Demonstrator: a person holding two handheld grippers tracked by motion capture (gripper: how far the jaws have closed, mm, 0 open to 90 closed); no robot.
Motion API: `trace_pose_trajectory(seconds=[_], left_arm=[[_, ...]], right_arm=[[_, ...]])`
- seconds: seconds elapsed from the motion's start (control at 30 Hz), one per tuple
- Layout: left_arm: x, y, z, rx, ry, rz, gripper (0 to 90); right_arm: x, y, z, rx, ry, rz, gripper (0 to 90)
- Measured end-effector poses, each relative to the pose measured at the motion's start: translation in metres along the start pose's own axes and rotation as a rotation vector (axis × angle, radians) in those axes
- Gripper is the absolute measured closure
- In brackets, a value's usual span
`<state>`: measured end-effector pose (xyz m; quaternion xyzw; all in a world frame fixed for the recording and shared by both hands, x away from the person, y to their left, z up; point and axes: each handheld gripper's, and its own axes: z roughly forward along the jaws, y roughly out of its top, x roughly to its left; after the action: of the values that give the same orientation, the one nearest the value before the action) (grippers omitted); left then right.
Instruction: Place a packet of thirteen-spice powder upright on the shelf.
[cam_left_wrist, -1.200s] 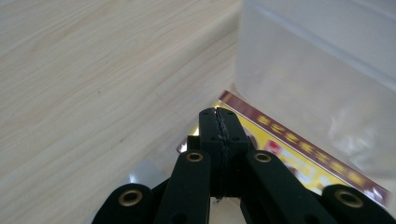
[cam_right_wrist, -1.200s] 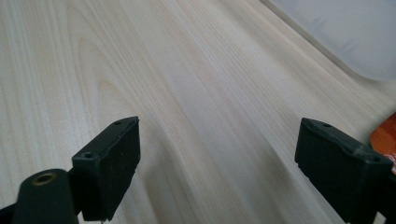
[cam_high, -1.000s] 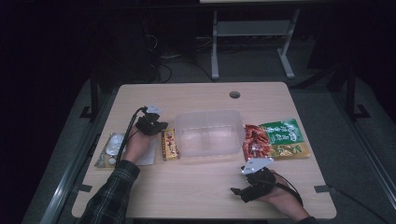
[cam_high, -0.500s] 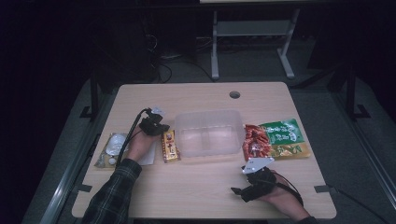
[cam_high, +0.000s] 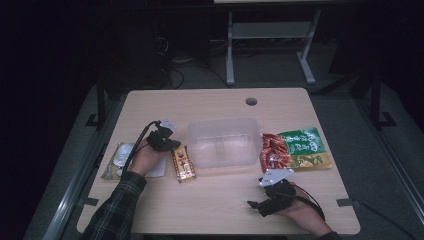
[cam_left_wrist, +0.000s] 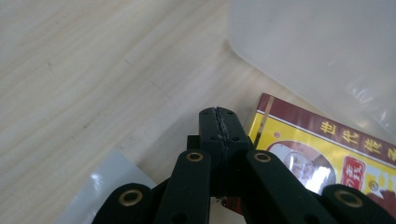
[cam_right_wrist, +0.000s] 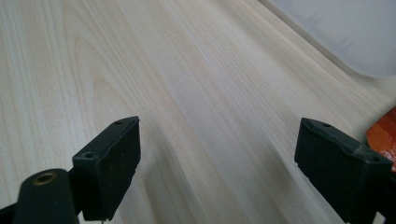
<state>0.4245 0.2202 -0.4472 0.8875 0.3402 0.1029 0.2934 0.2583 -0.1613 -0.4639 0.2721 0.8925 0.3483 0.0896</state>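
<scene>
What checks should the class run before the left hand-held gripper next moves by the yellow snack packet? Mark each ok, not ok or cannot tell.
1. Left hand-held gripper jaws shut, nothing between: ok.
2. Yellow snack packet flat on the table, beside the bin: ok.
3. Clear plastic bin empty: ok.
4. Right hand-held gripper open, away from the packet: ok.
5. Left hand-held gripper touching the packet: cannot tell.

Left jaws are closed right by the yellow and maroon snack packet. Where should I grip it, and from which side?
The yellow and maroon packet lies flat beside the clear container, its far end nearest the left gripper. I would open the jaws and pinch that far short edge, coming from the container-free left side, since flat film offers only edges.
</scene>
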Motion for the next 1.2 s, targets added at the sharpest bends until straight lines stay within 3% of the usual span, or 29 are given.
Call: trace_pose_trajectory(seconds=[0.27, 0.4, 0.47, 0.87, 1.2], left_arm=[[-0.017, -0.008, -0.014, 0.039, -0.025, 0.045, 89.9], [-0.028, -0.014, -0.020, 0.047, -0.049, 0.045, 89.9], [-0.032, -0.016, -0.022, 0.059, -0.042, 0.065, 89.9], [-0.059, -0.035, -0.035, 0.086, -0.073, 0.103, 89.9], [-0.084, -0.049, -0.043, 0.088, -0.153, 0.119, 89.8]], right_arm=[[0.001, 0.000, 0.000, 0.001, -0.002, 0.001, 14.0], [0.002, 0.001, 0.000, -0.001, -0.002, -0.004, 13.9], [0.002, 0.001, 0.000, 0.000, -0.003, 0.000, 13.9], [0.002, 0.001, -0.001, -0.005, -0.004, -0.003, 13.9], [0.002, 0.001, -0.003, -0.011, -0.010, -0.006, 13.9]])
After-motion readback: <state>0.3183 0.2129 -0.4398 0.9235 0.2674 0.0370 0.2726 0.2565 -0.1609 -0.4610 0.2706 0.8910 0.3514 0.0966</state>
